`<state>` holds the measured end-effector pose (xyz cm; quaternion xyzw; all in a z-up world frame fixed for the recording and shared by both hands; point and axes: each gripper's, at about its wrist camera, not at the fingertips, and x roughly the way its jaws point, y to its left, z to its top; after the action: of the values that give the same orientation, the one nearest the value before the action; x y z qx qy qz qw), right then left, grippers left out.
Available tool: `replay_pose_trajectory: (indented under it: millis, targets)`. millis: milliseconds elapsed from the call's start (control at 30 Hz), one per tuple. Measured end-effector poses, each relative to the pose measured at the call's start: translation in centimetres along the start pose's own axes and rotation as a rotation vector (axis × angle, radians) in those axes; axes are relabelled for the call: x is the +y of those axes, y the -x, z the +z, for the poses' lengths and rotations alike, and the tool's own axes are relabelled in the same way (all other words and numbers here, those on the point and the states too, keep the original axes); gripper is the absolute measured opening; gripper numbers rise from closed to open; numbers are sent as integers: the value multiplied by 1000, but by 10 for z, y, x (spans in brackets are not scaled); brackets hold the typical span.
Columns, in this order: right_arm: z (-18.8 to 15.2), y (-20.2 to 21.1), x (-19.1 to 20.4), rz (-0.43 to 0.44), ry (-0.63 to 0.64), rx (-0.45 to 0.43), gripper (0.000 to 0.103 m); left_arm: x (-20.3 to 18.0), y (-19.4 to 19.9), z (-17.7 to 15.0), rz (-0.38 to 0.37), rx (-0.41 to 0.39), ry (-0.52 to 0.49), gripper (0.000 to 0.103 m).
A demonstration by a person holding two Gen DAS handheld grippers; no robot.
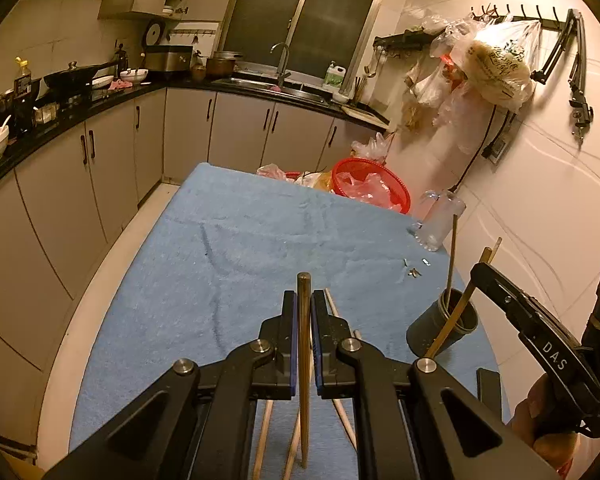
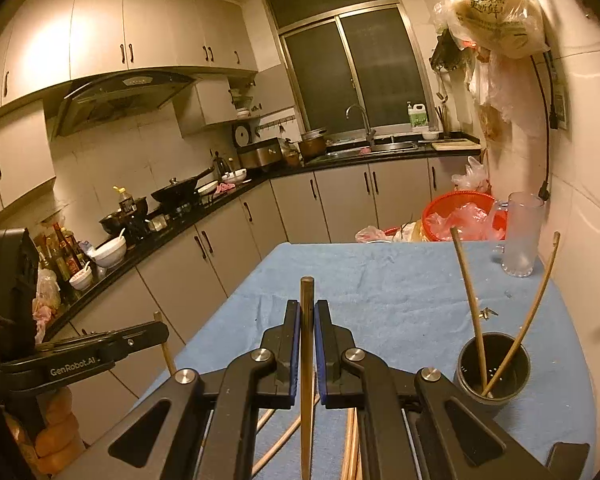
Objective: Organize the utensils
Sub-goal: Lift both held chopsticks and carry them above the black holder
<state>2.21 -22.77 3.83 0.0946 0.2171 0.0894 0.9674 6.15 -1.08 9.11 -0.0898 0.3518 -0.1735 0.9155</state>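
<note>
My left gripper is shut on one upright wooden chopstick above the blue towel. In the right wrist view my right gripper is likewise shut on its own chopstick. A dark round holder stands on the towel to the right with two chopsticks leaning in it. The holder lies between both grippers in the left wrist view, where the right gripper hovers just beside it. Loose chopsticks lie on the towel under the jaws. The left gripper shows at the left edge.
A frosted glass mug and a red basket with plastic bags stand at the table's far right. Small metal bits lie on the towel. The tiled wall runs close on the right. Kitchen counters line the left and back.
</note>
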Motion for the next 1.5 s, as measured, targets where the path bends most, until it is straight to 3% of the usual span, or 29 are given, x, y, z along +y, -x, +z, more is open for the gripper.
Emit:
replay_pose_trajectory:
  millis: [1500]
  targets:
    - [4, 45, -16, -3, -60, -64, 7, -36, 29, 6, -28, -58, -97, 7]
